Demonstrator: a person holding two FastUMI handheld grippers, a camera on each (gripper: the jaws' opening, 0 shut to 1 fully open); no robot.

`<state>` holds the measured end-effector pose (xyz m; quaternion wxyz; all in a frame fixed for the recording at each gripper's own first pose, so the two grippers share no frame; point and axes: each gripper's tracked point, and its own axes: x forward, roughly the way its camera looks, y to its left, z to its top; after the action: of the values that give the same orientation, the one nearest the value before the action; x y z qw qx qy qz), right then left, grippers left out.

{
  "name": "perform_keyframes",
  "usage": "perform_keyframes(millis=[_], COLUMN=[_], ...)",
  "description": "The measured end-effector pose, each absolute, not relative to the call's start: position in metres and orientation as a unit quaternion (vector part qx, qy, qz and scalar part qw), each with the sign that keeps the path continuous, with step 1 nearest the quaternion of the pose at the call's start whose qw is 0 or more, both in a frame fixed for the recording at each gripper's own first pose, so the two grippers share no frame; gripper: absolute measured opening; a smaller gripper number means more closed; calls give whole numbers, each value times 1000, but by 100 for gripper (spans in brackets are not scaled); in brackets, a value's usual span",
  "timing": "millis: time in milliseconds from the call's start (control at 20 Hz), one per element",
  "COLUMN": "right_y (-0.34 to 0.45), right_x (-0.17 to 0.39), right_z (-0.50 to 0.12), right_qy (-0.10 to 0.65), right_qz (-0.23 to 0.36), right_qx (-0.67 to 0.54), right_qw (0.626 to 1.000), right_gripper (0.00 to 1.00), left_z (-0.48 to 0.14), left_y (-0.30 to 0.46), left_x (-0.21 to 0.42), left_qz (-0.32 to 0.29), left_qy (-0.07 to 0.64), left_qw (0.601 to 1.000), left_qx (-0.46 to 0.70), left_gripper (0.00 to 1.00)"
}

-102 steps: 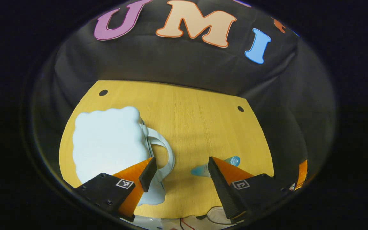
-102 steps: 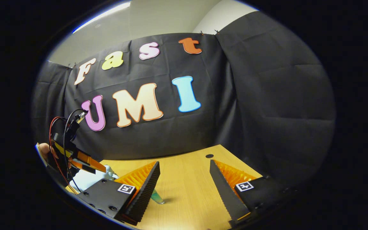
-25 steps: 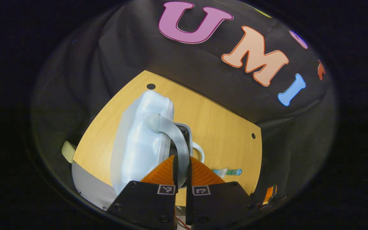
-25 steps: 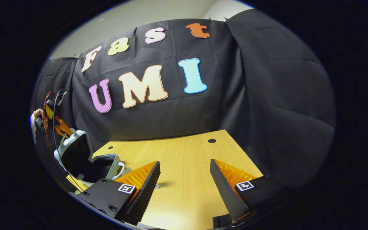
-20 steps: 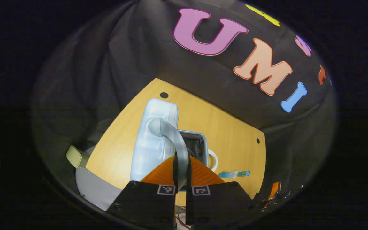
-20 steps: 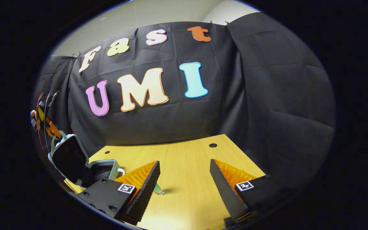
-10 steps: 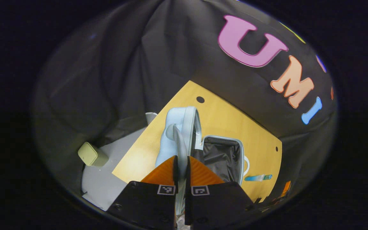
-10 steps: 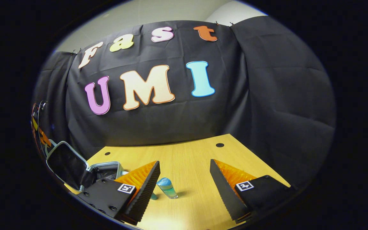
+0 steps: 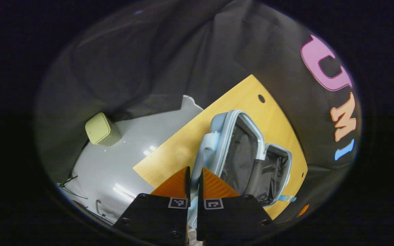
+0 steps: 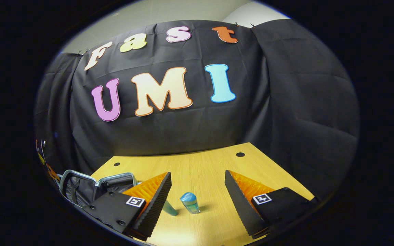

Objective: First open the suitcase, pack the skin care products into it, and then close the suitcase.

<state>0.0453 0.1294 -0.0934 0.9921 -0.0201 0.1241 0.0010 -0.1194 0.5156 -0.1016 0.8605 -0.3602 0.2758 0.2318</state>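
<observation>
The suitcase (image 9: 251, 150) is seen lying open on the worktop (image 9: 169, 153) in the left gripper view, its pale blue lid (image 9: 233, 143) swung up and back from the base (image 9: 275, 174), so that dark lining is shown inside both halves. A pale handle (image 9: 202, 153) on the lid's outer side is clamped between the 2 fingers of the left tool (image 9: 193, 179), which are pressed together on it. A blue-green tube (image 9: 287, 198) is partly seen on the worktop just beside the base's rim. In the right gripper view, the tube (image 10: 189, 202) is seen end-on on the worktop (image 10: 204, 171), between the 2 widely parted fingers of the right tool (image 10: 197, 191), which grasps nothing; whether the tube is touched by either finger cannot be told. The open suitcase (image 10: 94, 188) is seen at the left of that view, near the left finger. Beyond the worktop's edge in the left gripper view, a grey floor (image 9: 115, 171) is shown, and on it a small pale green box (image 9: 101, 129) stands well apart from the worktop, close to the black cloth wall (image 9: 149, 61).
</observation>
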Motion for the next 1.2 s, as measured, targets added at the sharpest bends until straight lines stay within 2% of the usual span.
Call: perform_keyframes(millis=[100, 150, 200, 450, 600, 800, 850, 900, 950, 1000, 1200], right_y=[138, 141, 145, 153, 149, 142, 142, 141, 140, 139, 129], right_x=[46, 45, 45, 39, 35, 30, 29, 27, 25, 23, 17], right_z=[-99, -103, -106, -112, -114, -126, -130, -133, -137, -140, -146], right_qy=[130, 134, 138, 144, 148, 155, 156, 159, 162, 165, 176], right_qz=[4, 6, 10, 16, 3, -16, -18, -20, -21, -23, -27], right_qx=[-22, -25, -29, -34, -32, -19, -14, -9, -5, -3, -11], right_qw=[991, 991, 990, 989, 988, 988, 987, 987, 987, 986, 984], right_gripper=[98, 94, 98, 98, 98, 98, 94, 98, 94, 98, 98], left_z=[-128, -136, -141, -154, -161, -161, -158, -153, -148, -144, -131], left_y=[519, 520, 521, 522, 528, 537, 531, 522, 511, 497, 427], left_x=[-123, -122, -121, -118, -128, -150, -153, -155, -155, -155, -136], left_qz=[239, 241, 242, 251, 268, 326, 330, 329, 321, 311, 254], left_qy=[299, 309, 316, 334, 351, 367, 366, 366, 366, 367, 374], left_qw=[854, 852, 850, 843, 840, 834, 836, 839, 844, 850, 875], left_qx=[-352, -348, -345, -337, -315, -252, -242, -232, -225, -216, -173], left_gripper=[3, 3, 3, 3, 9, 97, 93, 97, 97, 96, 96])
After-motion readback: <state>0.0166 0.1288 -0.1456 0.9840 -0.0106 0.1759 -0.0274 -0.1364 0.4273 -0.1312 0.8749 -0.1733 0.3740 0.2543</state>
